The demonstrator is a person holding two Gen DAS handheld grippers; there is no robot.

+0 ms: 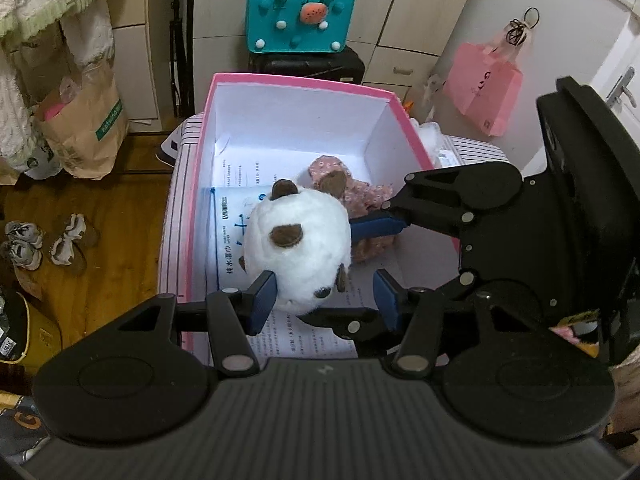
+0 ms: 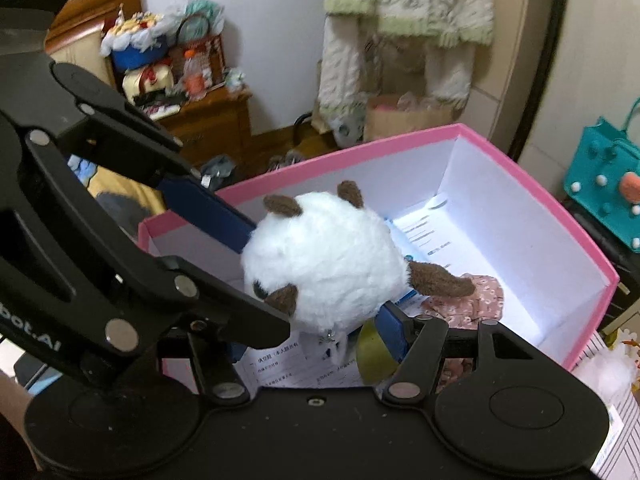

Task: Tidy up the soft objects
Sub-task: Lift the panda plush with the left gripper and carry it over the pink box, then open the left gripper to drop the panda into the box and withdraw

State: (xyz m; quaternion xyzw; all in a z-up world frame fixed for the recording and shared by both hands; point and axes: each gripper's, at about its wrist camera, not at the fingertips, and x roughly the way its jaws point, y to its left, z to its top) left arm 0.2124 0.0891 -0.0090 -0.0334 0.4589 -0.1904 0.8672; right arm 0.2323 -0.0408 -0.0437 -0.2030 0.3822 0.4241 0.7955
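Note:
A round white plush toy (image 1: 298, 248) (image 2: 324, 264) with brown ears hangs over the open pink box (image 1: 300, 82) (image 2: 360, 152). My right gripper (image 2: 316, 340) (image 1: 328, 272) is shut on it, one blue pad against its side and the other finger under its face. My left gripper (image 1: 324, 300) (image 2: 270, 280) straddles the toy from the other side. Its left pad touches the fur, while the right pad stands a little clear. A pink floral cloth item (image 1: 360, 196) (image 2: 472, 296) lies inside the box, on printed sheets and a pack of wipes (image 1: 232, 216).
The box rests on a striped sheet (image 1: 170, 240). Behind it stand a black suitcase (image 1: 308, 66) with a teal felt bag (image 1: 298, 16) (image 2: 608, 188) on top. A pink bag (image 1: 484, 88) hangs at the right. A paper bag (image 1: 80, 128) and shoes (image 1: 40, 244) sit on the wooden floor at the left.

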